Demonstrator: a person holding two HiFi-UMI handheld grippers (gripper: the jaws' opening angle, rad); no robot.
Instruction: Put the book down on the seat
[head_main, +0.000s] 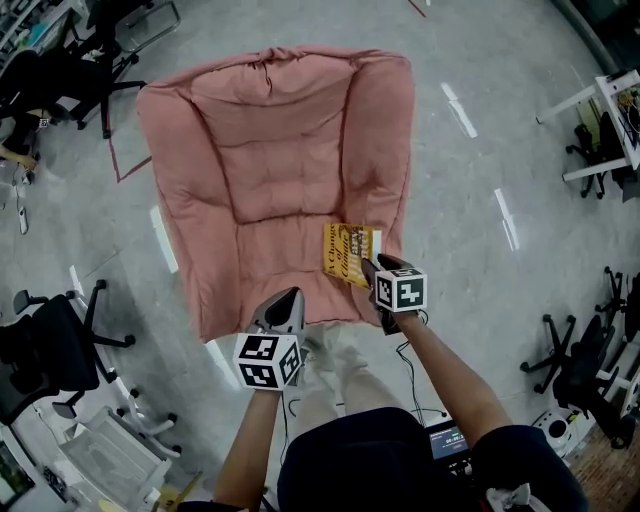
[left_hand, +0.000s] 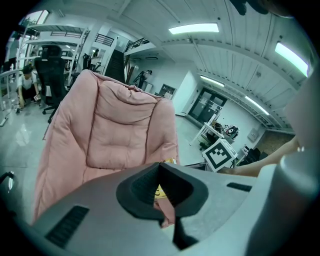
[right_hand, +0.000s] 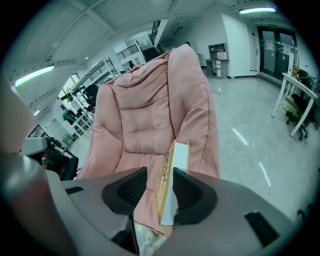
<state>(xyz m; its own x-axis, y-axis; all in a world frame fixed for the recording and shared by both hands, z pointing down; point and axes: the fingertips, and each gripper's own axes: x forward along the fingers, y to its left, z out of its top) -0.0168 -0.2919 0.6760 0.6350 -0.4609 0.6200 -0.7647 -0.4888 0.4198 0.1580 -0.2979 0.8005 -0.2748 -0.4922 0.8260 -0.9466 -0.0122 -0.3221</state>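
A pink cushioned chair (head_main: 275, 170) fills the middle of the head view, its seat (head_main: 280, 270) toward me. A yellow book (head_main: 349, 253) is over the seat's front right corner, beside the right side cushion. My right gripper (head_main: 371, 268) is shut on the book's near edge. The right gripper view shows the book (right_hand: 169, 175) standing on edge between the two pads (right_hand: 189, 192); I cannot tell whether it touches the seat. My left gripper (head_main: 286, 305) hovers at the seat's front edge, shut and holding nothing. In its own view a sliver of the book (left_hand: 170, 161) peeks above the jaws.
Black office chairs stand at the left (head_main: 50, 350), the far left (head_main: 60, 75) and the right (head_main: 590, 360). A white desk (head_main: 612, 110) is at the upper right. The person's legs and shoes (head_main: 335, 352) are just in front of the seat. Grey floor surrounds the chair.
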